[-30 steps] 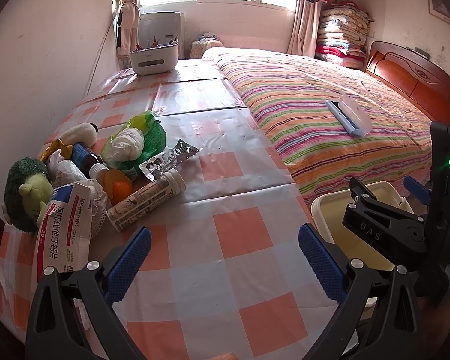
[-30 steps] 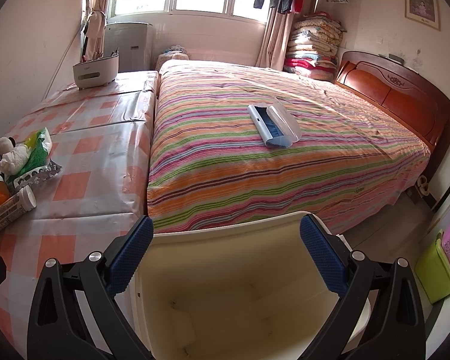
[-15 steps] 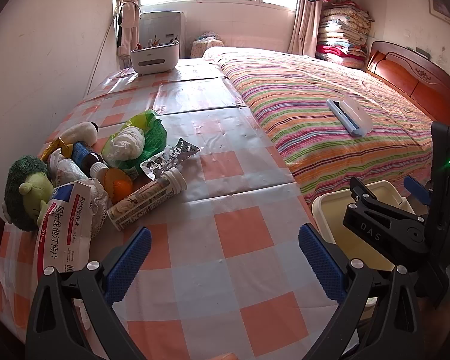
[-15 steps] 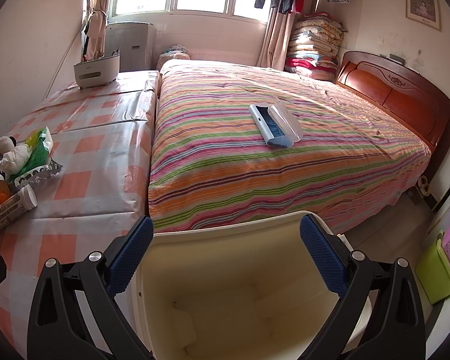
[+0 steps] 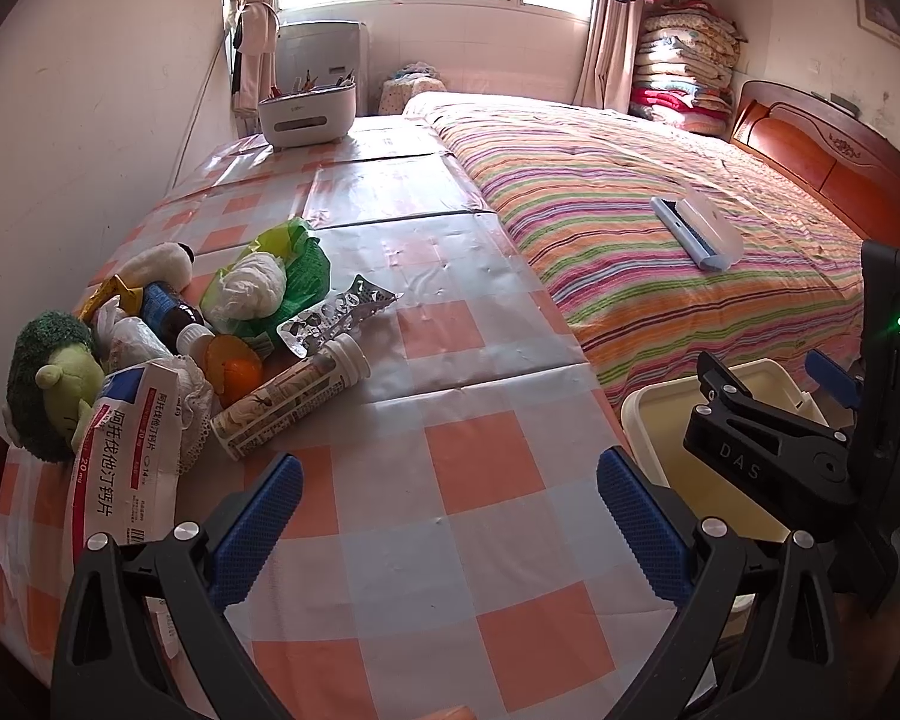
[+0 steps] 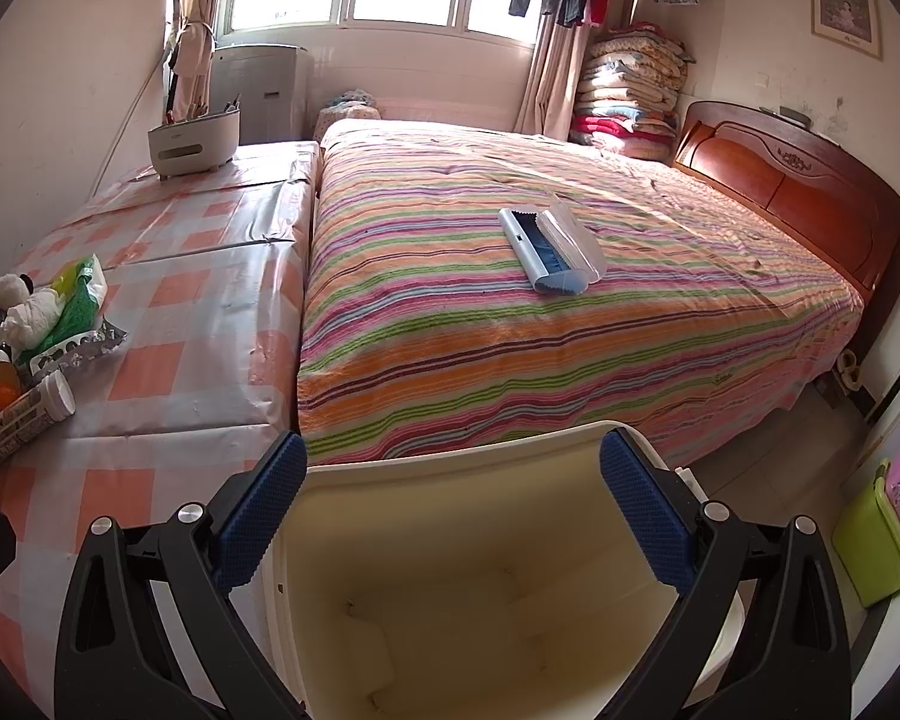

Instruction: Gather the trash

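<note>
**A:** Grippers first, what are they doing?

**B:** Left gripper (image 5: pixel 449 515) has its blue pads spread wide with nothing between them, hanging over the checked tablecloth (image 5: pixel 480 456). Right gripper (image 6: pixel 453 504) is spread just as wide, empty too, right above the cream trash bin (image 6: pixel 450 588) next to the table.

**A:** And the trash?

**B:** All bunched at the table's left edge: a tablet tube (image 5: pixel 291 397) lying on its side, a foil blister pack (image 5: pixel 336 315) touching its cap end, a crumpled tissue (image 5: pixel 252 285) on a green plastic bag (image 5: pixel 306 276), an orange peel (image 5: pixel 234 367), a dark medicine bottle (image 5: pixel 171 315), a red-and-white medicine box (image 5: pixel 123 456). A green plush toy (image 5: pixel 51 384) sits beside it. Further out, a lint brush (image 6: pixel 551 249) lies on the striped bed (image 6: pixel 510 330).
</note>
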`<move>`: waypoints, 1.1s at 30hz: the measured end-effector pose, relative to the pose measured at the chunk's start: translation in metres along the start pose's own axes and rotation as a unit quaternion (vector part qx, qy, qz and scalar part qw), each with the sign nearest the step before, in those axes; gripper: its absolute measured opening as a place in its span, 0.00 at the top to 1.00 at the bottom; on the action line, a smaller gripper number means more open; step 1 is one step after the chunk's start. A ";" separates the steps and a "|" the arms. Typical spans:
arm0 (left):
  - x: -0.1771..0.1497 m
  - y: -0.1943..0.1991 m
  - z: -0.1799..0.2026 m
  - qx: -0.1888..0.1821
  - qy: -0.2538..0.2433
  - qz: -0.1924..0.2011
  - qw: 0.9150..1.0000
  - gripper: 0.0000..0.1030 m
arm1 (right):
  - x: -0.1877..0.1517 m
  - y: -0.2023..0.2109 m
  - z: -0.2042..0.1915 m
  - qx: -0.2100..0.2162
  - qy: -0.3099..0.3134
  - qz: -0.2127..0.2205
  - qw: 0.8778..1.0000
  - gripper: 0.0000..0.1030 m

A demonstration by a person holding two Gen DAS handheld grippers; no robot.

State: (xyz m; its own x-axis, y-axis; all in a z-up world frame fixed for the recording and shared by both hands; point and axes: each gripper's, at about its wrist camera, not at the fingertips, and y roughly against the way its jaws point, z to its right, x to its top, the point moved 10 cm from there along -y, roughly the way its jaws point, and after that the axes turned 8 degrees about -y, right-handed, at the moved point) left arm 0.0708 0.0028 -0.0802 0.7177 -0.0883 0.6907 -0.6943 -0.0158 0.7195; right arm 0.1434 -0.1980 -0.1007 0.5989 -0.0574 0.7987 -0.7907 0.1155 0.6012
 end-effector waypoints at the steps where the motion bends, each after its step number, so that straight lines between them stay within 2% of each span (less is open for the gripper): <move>1: 0.000 0.000 0.000 0.000 0.000 0.000 1.000 0.07 | 0.000 0.000 0.000 0.000 0.000 0.000 1.000 0.06; 33: 0.002 0.003 -0.004 0.002 0.004 0.001 1.000 0.07 | -0.003 0.000 -0.002 0.010 0.004 -0.006 1.000 0.06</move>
State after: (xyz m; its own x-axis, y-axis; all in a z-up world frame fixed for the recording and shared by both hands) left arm 0.0707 0.0065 -0.0761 0.7172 -0.0806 0.6922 -0.6955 -0.0200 0.7182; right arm 0.1414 -0.1960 -0.1030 0.6094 -0.0511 0.7913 -0.7858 0.0943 0.6112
